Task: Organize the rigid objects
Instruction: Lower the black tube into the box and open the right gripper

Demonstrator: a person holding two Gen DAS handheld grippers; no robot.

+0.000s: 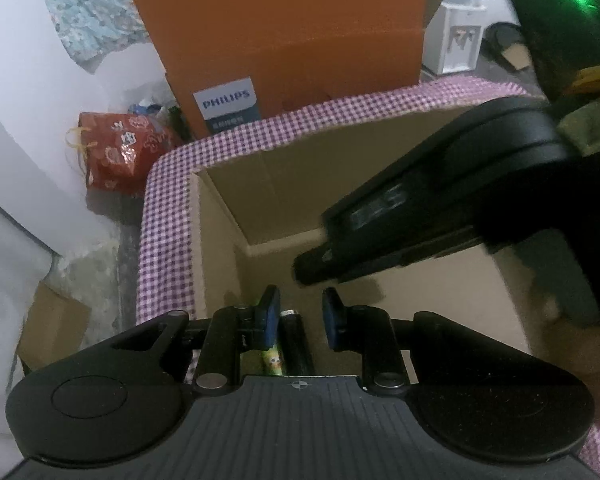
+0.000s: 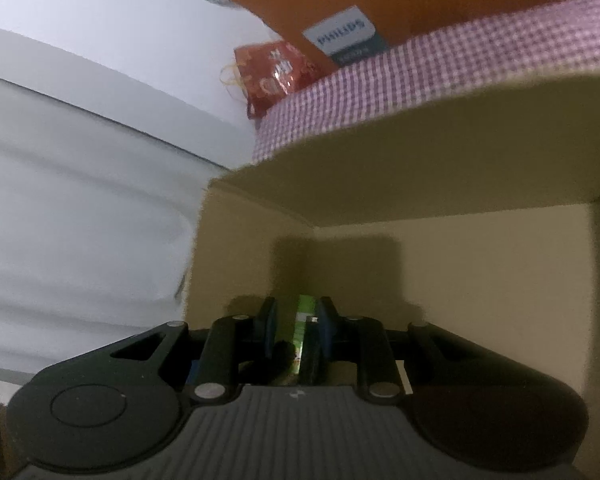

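Note:
An open cardboard box (image 1: 228, 200) sits on a pink checked cloth (image 1: 160, 216). My left gripper (image 1: 302, 316) is open above the box's near corner. Below it on the box floor lie a black lighter (image 1: 296, 344) and a green patterned lighter (image 1: 274, 362). The right gripper's body (image 1: 440, 200) reaches into the box from the right. In the right wrist view my right gripper (image 2: 298, 324) is low inside the box (image 2: 480, 280), its fingers apart, with a green lighter (image 2: 302, 320) and a black lighter (image 2: 310, 354) seen between them; whether it grips them is unclear.
A tall orange Philips carton (image 1: 284, 40) stands behind the box. A red patterned gift bag (image 1: 120, 152) lies on the floor to the left, by a white wall (image 1: 20, 80). A small cardboard piece (image 1: 52, 328) lies at lower left.

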